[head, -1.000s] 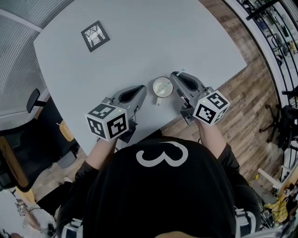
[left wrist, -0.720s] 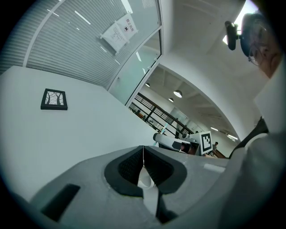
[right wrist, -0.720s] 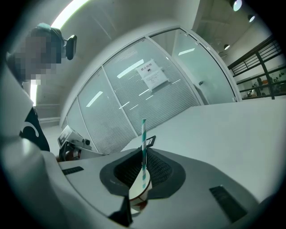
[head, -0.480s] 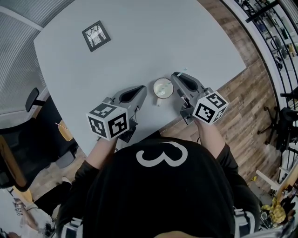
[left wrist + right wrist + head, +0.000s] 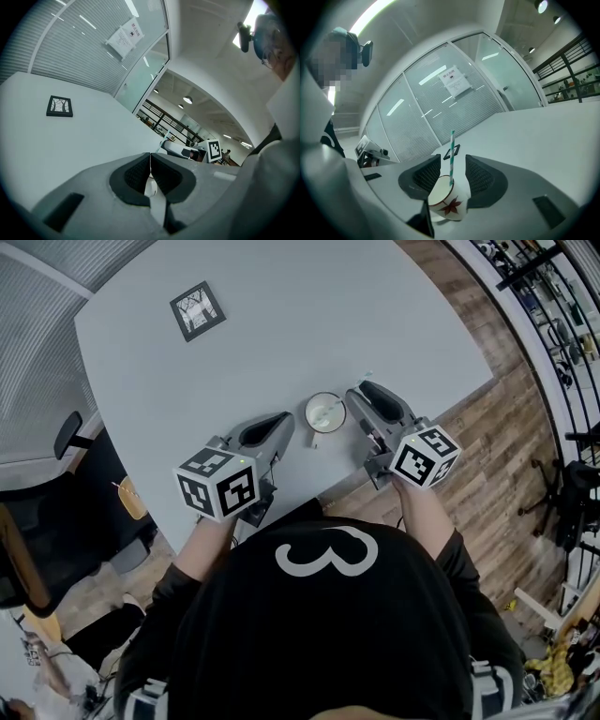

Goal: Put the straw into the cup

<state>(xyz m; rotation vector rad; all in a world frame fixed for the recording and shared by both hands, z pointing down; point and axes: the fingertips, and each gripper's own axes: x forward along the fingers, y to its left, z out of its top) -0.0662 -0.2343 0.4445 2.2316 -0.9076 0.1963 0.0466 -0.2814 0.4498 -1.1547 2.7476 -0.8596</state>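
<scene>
Jaws of right claw [image 5: 452,165] just swung apart, gripping nothing. The straw [image 5: 451,157] stands free between them, its lower end inside the cup [image 5: 449,202] right at the jaw tips. Insertion looks done. The left claw [image 5: 150,161] is closed, empty, off beside the cup.

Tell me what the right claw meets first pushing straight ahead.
Probably the straw standing in the cup: it sits between the jaws of the right claw, which have just opened. Depth is unclear.

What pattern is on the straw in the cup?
Teal-and-white stripes on the straw, clearest in the right gripper view.
</scene>
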